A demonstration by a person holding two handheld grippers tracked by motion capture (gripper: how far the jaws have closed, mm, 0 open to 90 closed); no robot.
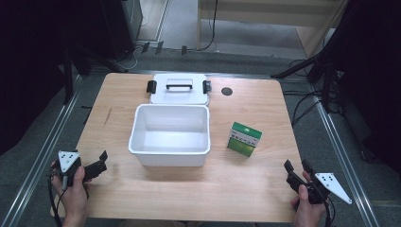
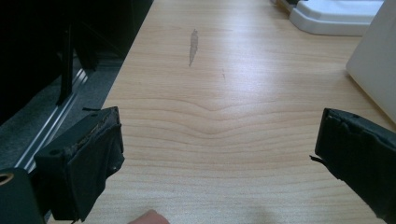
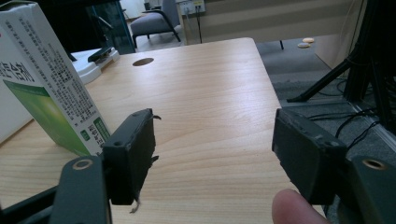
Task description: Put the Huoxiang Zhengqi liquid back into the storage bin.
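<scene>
On the table: one open white storage bin at centre, one white lid with black handle behind, one green-and-white carton upright to its right. Left gripper, right gripper: both jaws wide, empty.

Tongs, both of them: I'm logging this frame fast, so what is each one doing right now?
Left tongs: open, holding nothing, above bare table.
Right tongs: open, holding nothing; green box stands apart from them.

The green-and-white box, right of the white bin, carries small print and large characters, too blurred to read.
</scene>
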